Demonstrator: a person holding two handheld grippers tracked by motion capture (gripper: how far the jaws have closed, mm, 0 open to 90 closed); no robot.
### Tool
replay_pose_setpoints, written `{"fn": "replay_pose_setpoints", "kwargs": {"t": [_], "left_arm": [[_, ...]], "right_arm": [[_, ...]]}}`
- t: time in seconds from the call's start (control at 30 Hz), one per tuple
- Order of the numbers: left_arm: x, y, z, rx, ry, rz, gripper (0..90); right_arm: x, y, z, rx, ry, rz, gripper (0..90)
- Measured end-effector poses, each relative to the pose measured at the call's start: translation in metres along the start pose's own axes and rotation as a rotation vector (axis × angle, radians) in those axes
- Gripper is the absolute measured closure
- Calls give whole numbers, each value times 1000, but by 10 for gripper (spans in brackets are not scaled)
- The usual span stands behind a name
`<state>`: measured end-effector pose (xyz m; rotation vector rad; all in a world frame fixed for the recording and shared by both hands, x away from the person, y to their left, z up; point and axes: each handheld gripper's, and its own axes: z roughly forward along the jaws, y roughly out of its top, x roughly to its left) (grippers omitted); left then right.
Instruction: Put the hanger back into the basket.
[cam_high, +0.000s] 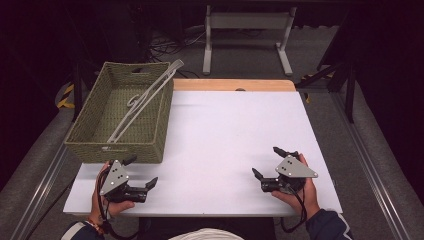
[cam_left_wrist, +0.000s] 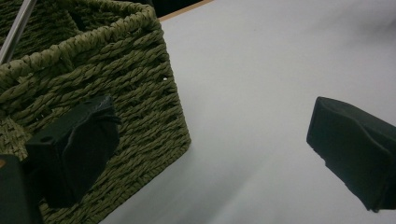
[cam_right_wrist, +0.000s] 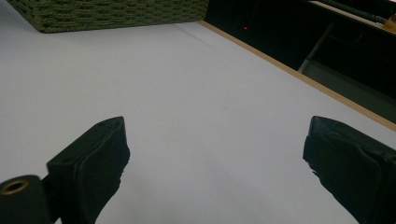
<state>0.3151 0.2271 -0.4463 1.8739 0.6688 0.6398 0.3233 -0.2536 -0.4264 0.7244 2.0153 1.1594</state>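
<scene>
White table (cam_high: 220, 130); green basket (cam_high: 95, 130) far-left; both tools gaping.

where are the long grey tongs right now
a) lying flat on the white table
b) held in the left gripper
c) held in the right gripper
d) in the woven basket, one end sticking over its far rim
d: in the high view the tongs lie slanted inside the green woven basket, their far end poking over its back corner, while the left gripper and right gripper hold nothing.
</scene>
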Motion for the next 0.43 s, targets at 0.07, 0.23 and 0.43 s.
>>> {"fn": "replay_pose_setpoints", "kwargs": {"t": [0.07,0.23,0.43], "left_arm": [[1,0,1,7,-4,-7,28],[1,0,2,11,0,-4,27],[2,1,2,-10,2,-9,27]], "right_arm": [[-1,-1,1,1,2,6,68],[-1,-2,2,10,6,6,66],[-1,-2,0,10,0,5,65]]}}
